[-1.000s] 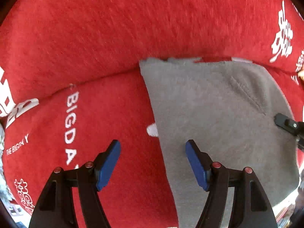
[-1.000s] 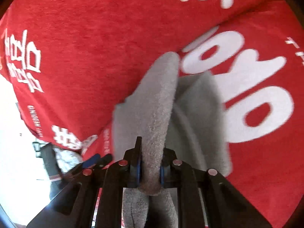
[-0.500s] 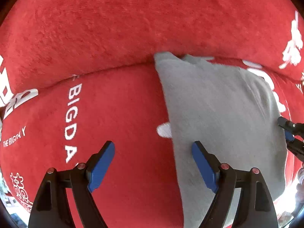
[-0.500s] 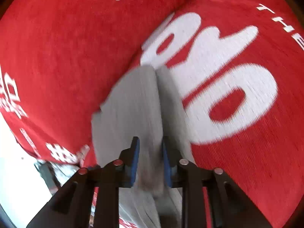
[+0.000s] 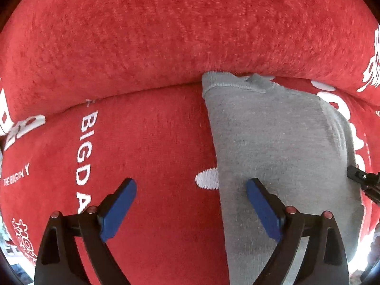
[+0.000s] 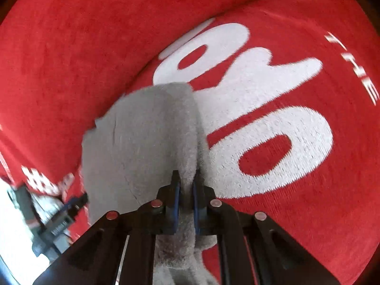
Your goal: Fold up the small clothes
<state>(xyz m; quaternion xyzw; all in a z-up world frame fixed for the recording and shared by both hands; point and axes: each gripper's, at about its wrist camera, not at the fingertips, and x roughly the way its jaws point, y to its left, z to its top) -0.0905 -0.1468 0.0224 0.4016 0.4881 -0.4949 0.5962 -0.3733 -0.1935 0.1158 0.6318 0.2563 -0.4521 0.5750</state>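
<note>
We log the grey garment [image 5: 280, 156] lying on a red plush cover [image 5: 147, 142], its stitched hem at the far end against a raised red fold. No label or print is legible on the garment itself. On the cover, white lettering beside the garment's left edge reads "BIG DA…", with smaller text "THE BIGDAY" further left; in the right wrist view we read "THE" near the right edge, plus large rounded white characters [image 6: 256, 118] we cannot decipher.

Our right gripper [image 6: 186, 197] has its jaws pressed together on a ridge of the grey garment [image 6: 142, 147], pinching the cloth between the blue pads. Our left gripper [image 5: 190, 204] hovers with jaws spread wide; the right pad sits over the grey cloth, the left pad over bare red cover, the garment's left edge running between them.

Versus one second ago: the right-hand flap now lies further over, so the garment reads narrower in the left wrist view. In the right wrist view the pinched ridge is lower and closer to the cover. The left jaws remain spread.
</note>
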